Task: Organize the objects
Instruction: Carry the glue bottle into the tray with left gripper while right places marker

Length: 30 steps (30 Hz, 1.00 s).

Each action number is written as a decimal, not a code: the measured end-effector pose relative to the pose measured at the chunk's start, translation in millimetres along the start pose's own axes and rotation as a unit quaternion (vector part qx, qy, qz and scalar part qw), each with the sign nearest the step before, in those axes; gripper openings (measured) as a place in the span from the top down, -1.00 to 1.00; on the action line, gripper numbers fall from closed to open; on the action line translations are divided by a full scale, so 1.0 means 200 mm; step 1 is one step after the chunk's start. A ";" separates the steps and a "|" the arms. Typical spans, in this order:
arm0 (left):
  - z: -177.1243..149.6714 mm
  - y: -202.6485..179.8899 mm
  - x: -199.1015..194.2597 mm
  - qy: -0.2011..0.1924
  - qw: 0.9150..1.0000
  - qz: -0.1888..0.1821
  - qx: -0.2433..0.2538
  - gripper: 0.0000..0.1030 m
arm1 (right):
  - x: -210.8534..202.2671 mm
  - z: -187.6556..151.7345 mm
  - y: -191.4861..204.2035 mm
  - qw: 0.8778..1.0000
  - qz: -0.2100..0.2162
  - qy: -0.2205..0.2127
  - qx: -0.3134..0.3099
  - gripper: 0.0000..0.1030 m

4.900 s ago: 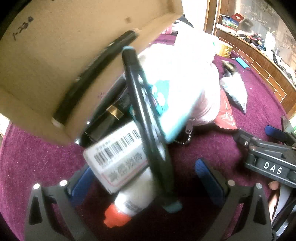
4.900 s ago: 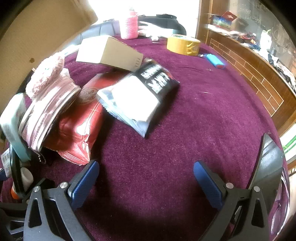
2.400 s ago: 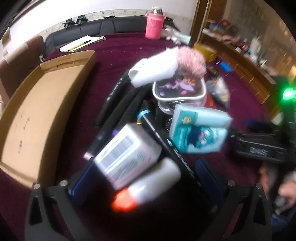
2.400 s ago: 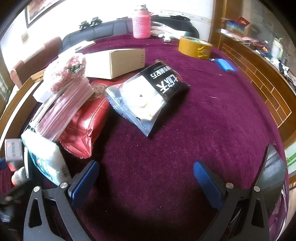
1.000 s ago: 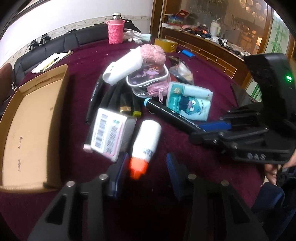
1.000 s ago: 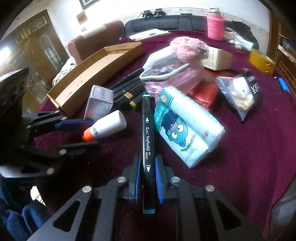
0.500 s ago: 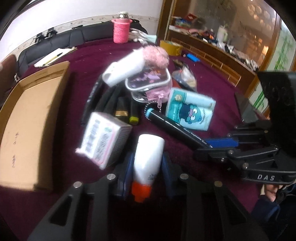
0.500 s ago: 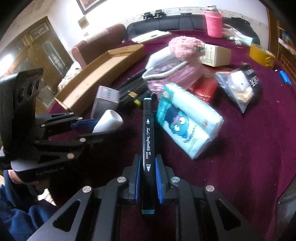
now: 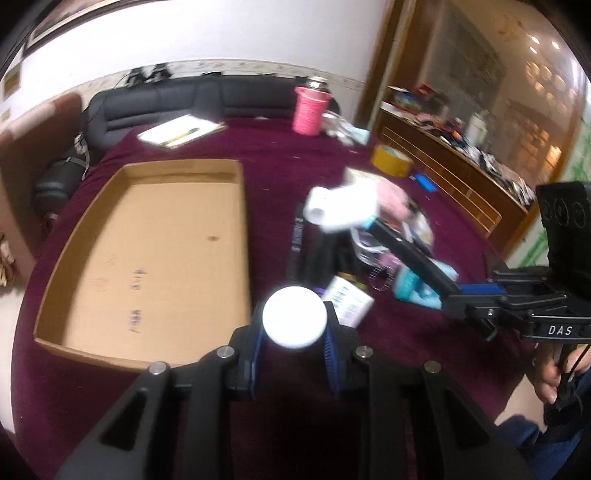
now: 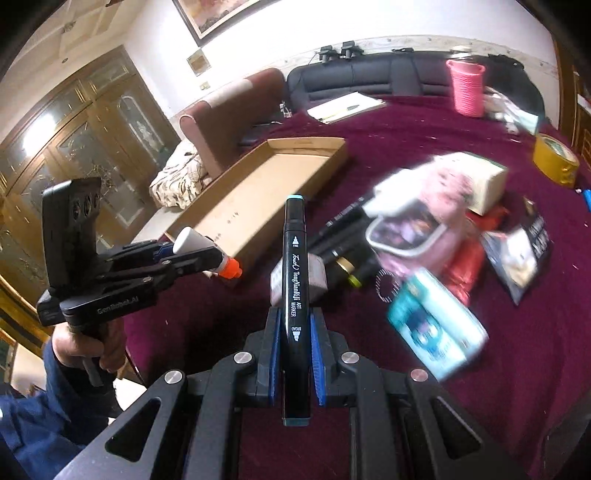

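Both grippers have just lifted off the desk [image 9: 295, 155], left gripper [image 9: 294, 332] clamping the bottle [image 9: 294, 322], right gripper [image 10: 294, 354] clamping the marker [image 10: 294, 288], likely bound for the box [image 9: 147, 254].

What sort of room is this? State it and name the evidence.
Probably a home living room: a black sofa and a brown armchair stand behind the maroon-covered table, with glazed wooden cabinet doors and a framed picture.

Maroon table [image 9: 280, 162] bearing cardboard tray [image 9: 147, 258], clutter.
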<state>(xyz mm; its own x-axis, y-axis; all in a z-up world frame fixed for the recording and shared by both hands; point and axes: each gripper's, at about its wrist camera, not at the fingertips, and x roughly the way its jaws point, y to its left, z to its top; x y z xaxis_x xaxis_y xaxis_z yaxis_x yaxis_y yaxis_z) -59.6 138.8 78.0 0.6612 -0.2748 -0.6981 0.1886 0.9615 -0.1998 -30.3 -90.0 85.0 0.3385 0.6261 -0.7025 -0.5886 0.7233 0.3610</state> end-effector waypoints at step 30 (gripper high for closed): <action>0.21 0.79 0.20 0.024 0.990 0.078 -0.113 0.49 | 0.98 0.47 0.44 0.997 0.010 0.075 0.028 0.67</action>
<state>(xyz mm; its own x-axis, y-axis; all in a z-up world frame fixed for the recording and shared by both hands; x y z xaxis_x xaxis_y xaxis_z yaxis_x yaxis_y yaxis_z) 26.5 280.5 47.0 0.6328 -0.1284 -0.7636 -0.0831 0.9692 -0.2319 53.5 124.9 37.0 0.2104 0.5931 -0.7771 -0.5508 0.7286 0.4070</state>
